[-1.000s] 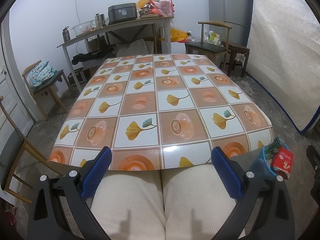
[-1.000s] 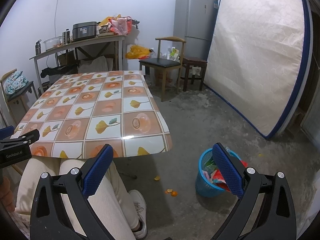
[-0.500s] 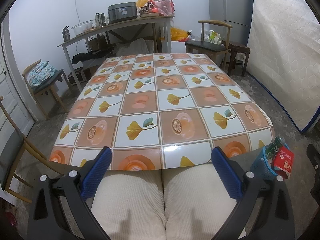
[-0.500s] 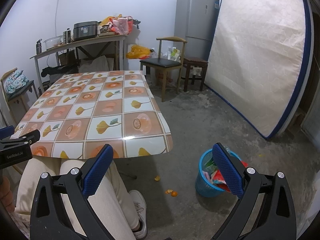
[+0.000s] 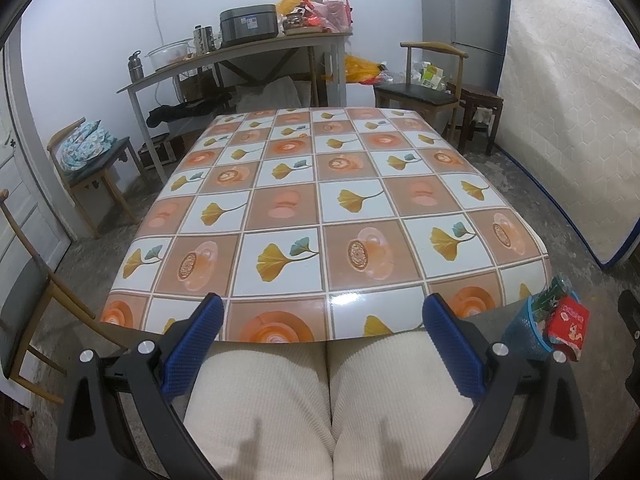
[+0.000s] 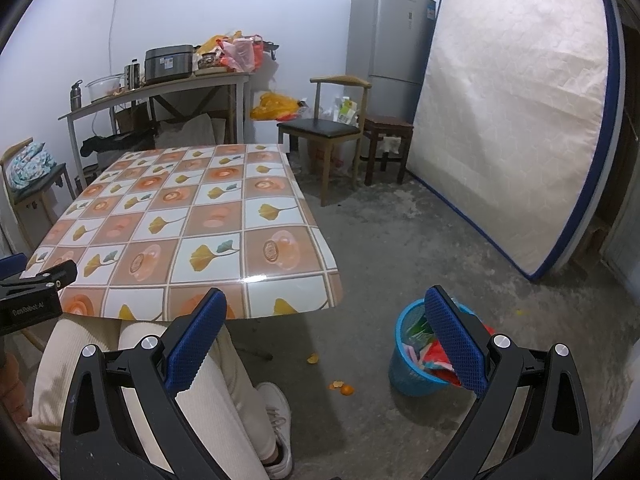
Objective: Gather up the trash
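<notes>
A blue trash bin (image 6: 412,372) full of wrappers stands on the floor right of the table; it also shows in the left wrist view (image 5: 524,336) with a red packet (image 5: 568,322) sticking out. Orange peel bits (image 6: 342,388) lie on the floor between my shoe and the bin. My left gripper (image 5: 322,320) is open and empty above my lap at the table's near edge. My right gripper (image 6: 326,316) is open and empty, over the floor to the table's right, the bin behind its right finger. The patterned tabletop (image 5: 320,200) carries nothing.
A mattress (image 6: 516,120) leans on the right wall beside a fridge (image 6: 386,40). A wooden chair (image 6: 324,132) and stool (image 6: 386,128) stand behind the table. A cluttered side table (image 5: 240,48) is at the back. More chairs (image 5: 92,160) stand at the left.
</notes>
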### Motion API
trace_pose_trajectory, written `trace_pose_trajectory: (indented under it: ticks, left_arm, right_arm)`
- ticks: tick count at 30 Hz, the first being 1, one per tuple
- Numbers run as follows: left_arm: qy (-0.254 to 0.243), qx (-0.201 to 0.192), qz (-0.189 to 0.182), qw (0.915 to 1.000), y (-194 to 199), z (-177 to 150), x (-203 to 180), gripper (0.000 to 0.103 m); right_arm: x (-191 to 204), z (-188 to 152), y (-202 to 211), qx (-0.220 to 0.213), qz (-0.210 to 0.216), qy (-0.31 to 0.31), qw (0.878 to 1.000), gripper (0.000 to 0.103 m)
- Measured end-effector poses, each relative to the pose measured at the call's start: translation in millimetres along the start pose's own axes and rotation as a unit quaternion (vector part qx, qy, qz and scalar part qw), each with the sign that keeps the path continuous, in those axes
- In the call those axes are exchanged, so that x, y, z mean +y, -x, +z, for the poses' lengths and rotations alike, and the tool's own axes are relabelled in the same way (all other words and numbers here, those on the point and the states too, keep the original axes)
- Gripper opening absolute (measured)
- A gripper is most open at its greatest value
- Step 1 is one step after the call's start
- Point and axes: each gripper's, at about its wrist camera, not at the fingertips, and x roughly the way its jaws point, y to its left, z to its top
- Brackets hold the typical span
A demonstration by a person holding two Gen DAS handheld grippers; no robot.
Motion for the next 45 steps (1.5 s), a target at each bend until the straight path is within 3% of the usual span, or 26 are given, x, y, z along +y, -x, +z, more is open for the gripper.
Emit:
trace_pose_trajectory:
  ticks: [5, 14, 21, 27, 45]
  left_arm:
    - [0.019, -0.002, 0.017, 0.9997, -1, 2, 15, 0.098]
    - [0.009, -0.044, 0.055, 0.9975, 3, 14, 41, 0.098]
    - [0.001, -0.002, 0.038, 0.9993, -1, -9, 42, 0.098]
    - [0.0, -0.021, 0.039, 0.999, 7, -10, 37, 0.098]
    - [-0.018, -0.011, 0.02, 0.9996, 8, -12, 25, 0.098]
  right_arm:
    - [-1, 1, 0, -0.003, -0.001, -0.003, 1.0, 0.095]
    - [-1, 2, -2, -0.005, 0.002, -0.004, 1.0, 0.095]
    - [-1, 3, -1, -0.005, 0.002, -0.004, 1.0, 0.095]
    - [0, 3, -1, -0.007, -0.001, -0.003, 1.0, 0.095]
    - [-2, -1, -1, -0.01, 0.0, -0.009, 1.0, 0.095]
